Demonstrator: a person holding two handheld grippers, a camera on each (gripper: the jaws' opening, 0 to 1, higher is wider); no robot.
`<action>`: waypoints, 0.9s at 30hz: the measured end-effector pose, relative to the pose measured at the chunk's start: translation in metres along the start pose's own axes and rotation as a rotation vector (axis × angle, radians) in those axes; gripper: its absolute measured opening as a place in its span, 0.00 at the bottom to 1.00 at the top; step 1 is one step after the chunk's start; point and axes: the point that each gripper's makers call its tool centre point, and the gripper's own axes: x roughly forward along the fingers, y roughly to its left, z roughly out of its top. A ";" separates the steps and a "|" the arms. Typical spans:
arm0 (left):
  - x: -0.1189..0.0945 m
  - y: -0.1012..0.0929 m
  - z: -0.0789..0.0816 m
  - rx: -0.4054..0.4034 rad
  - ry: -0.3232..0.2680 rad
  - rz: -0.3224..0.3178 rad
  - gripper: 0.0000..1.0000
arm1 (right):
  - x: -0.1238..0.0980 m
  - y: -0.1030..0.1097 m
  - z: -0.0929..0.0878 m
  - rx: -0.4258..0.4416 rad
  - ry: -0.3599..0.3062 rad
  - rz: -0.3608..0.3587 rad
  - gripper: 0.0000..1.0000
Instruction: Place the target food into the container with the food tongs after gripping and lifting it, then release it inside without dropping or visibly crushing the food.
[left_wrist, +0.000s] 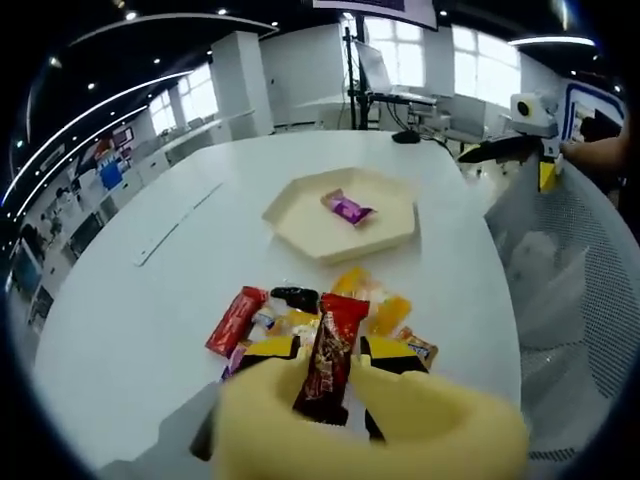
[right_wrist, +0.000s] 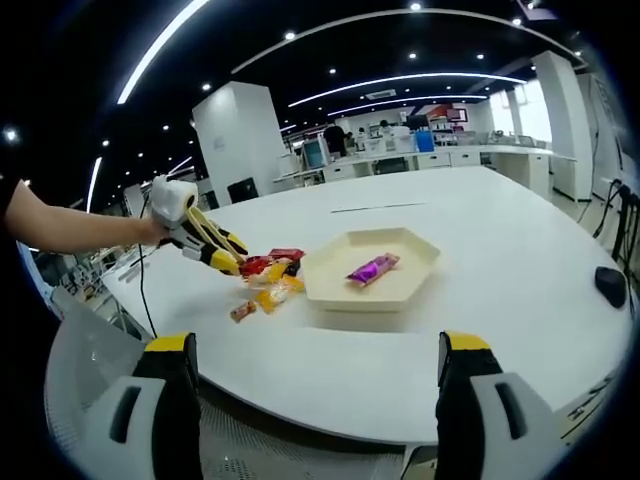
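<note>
Between the left gripper's (left_wrist: 325, 385) jaws, a dark red snack bar (left_wrist: 328, 355) is pinched lengthwise above the snack pile (left_wrist: 300, 315), likely for lifting. The tray (left_wrist: 300, 225), at twelve o'clock, holds a purple candy (left_wrist: 348, 208). The right gripper (right_wrist: 315, 385) waits wide, empty, off the table (right_wrist: 520, 250).

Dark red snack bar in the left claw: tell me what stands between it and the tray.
Nothing visible blocks the way. The dark red snack bar sits in the left claw above the snack pile; beyond it is bare table up to the cream hexagonal tray, which holds one purple candy.
</note>
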 end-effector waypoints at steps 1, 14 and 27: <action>-0.001 0.000 0.001 0.002 0.001 0.002 0.20 | 0.000 0.000 0.000 0.000 0.000 0.000 0.99; -0.014 0.008 0.023 0.025 0.002 0.025 0.20 | 0.000 0.001 0.000 0.000 -0.003 0.006 0.99; -0.018 0.008 0.045 0.009 -0.030 0.035 0.20 | 0.000 0.000 -0.002 -0.008 0.018 0.000 0.99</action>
